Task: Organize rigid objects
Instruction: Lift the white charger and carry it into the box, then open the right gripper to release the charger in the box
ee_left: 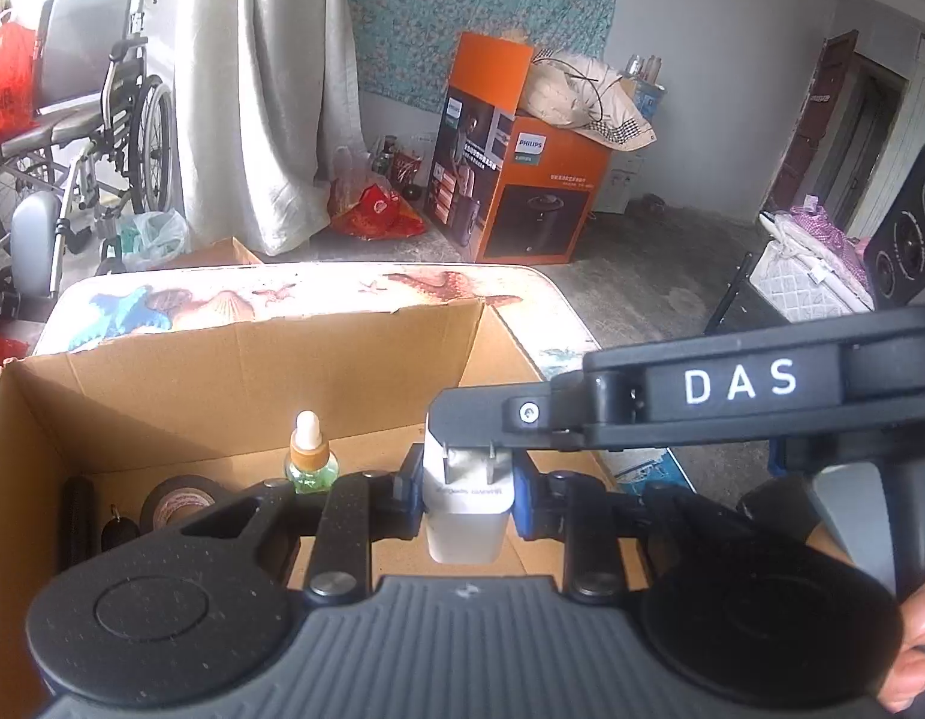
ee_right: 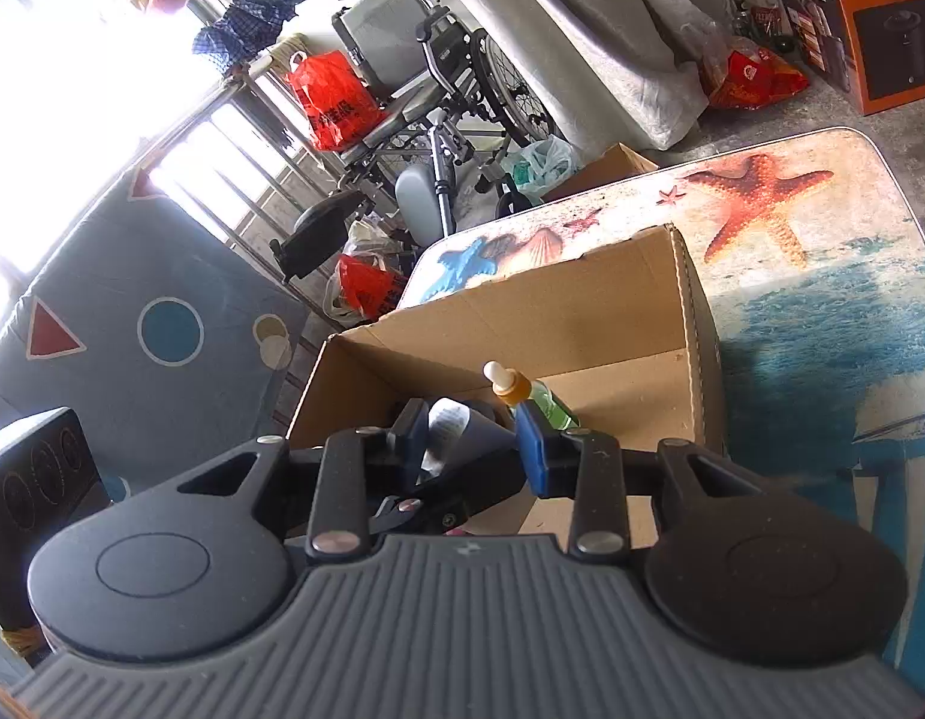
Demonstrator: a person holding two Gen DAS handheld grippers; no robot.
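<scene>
The left gripper (ee_left: 468, 494) points down-forward with its jaws clamped on something white, the right gripper (ee_right: 474, 446) reaches across beside it, its own jaws narrowly set, a hand (ee_left: 918, 629) gripping its handle.

A folded silver wheelchair (ee_left: 96, 114) stands by pale curtains (ee_left: 264, 90); an orange printed appliance carton (ee_left: 516, 192) sits near what seems crumpled red plastic bags (ee_left: 378, 213).
</scene>
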